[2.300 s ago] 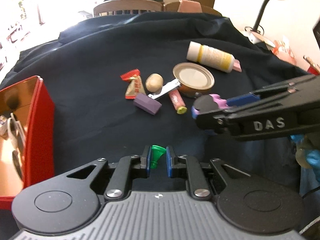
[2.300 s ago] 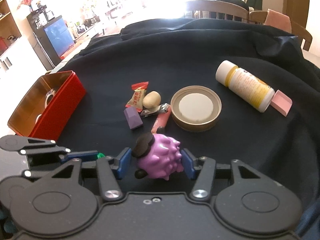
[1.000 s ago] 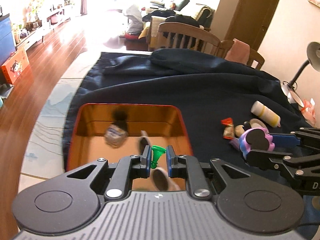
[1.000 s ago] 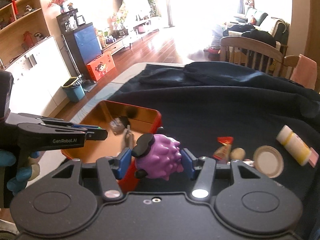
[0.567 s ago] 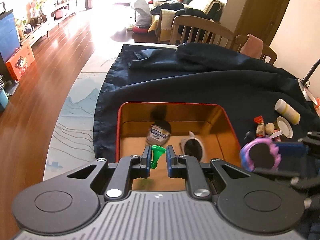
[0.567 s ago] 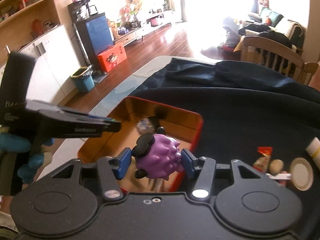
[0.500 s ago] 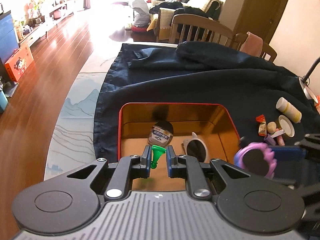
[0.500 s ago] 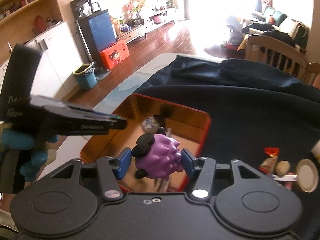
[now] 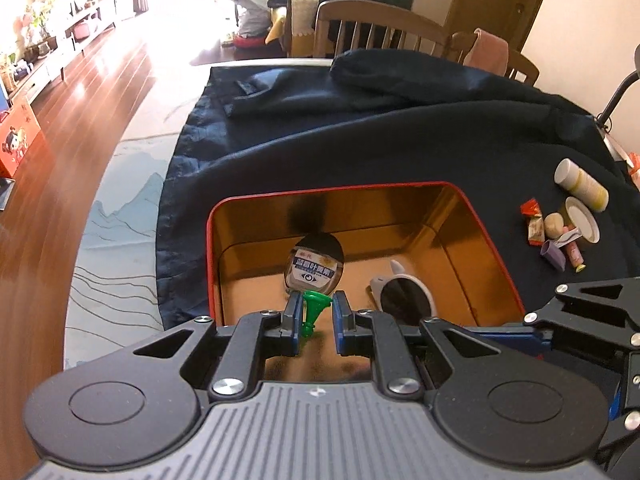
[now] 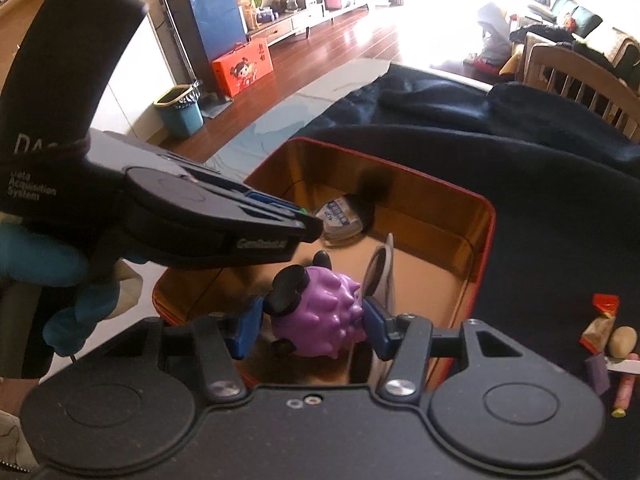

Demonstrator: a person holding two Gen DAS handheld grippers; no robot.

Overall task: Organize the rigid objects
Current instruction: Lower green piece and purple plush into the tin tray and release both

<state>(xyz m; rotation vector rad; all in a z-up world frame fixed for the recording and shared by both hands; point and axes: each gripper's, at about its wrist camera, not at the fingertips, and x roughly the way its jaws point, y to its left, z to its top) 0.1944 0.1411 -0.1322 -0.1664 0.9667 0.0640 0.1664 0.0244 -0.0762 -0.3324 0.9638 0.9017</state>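
A small green funnel-shaped piece (image 9: 314, 312) is pinched between the nearly closed jaws of the left gripper (image 9: 316, 320), above the near end of the open red tin box (image 9: 494, 248). The right gripper (image 10: 312, 326), jaws about half apart, clamps a purple spiky toy (image 10: 324, 320) with black ears, also over the box's near edge. Inside the box's golden interior lie a small round bottle with a blue eye-drop label (image 9: 314, 270) and a pair of white-framed sunglasses (image 9: 404, 296). The box sits on a dark navy cloth (image 9: 400, 144). To its right on the cloth cluster a white-and-yellow bottle (image 9: 582, 186), a round lid (image 9: 582, 220), a red-wrapped candy (image 9: 534, 222), a beige pebble-like piece (image 9: 554, 224), a purple block (image 9: 554, 256) and a pink tube (image 9: 574, 256).
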